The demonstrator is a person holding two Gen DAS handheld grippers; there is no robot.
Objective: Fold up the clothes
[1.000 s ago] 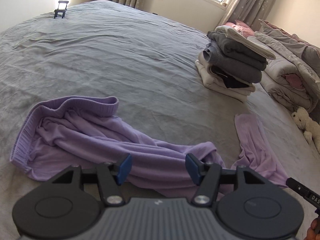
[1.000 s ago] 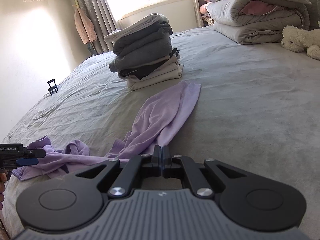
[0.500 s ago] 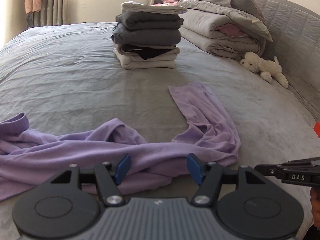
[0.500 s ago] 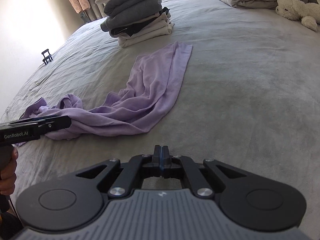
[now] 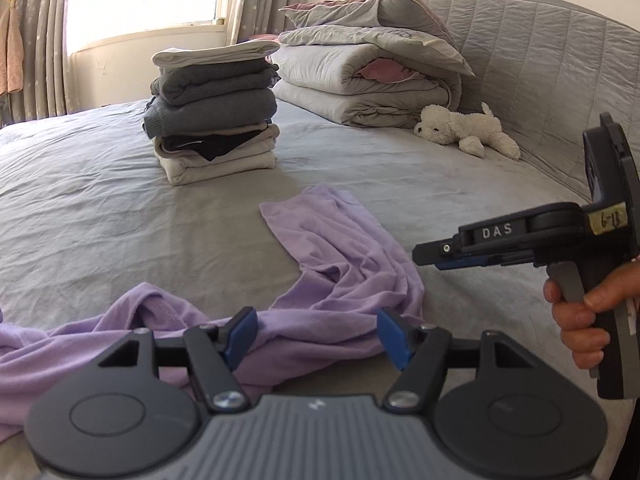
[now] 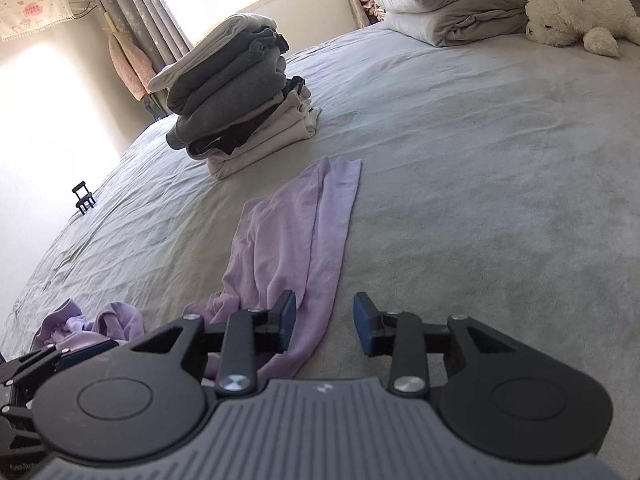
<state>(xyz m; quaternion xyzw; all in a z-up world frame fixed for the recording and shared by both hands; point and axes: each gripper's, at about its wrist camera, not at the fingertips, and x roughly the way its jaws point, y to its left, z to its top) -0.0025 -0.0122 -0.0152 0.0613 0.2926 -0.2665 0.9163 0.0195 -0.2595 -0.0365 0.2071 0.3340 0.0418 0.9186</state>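
Lilac garment (image 5: 340,264) sprawled unfolded and rumpled across the grey bed (image 5: 100,208), near a stack of folded clothes (image 5: 216,120). Left gripper (image 5: 316,338) spread wide, empty, low over the bunched middle. Right gripper (image 6: 325,320) likewise parted, empty, at the cloth's near edge, seemingly lined up for pinching.

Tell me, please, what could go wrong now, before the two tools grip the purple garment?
1. The purple garment lies twisted and bunched, so the open left tool may pinch several layers at once.
2. The open right tool sits at the cloth's edge; its grip might slip off.
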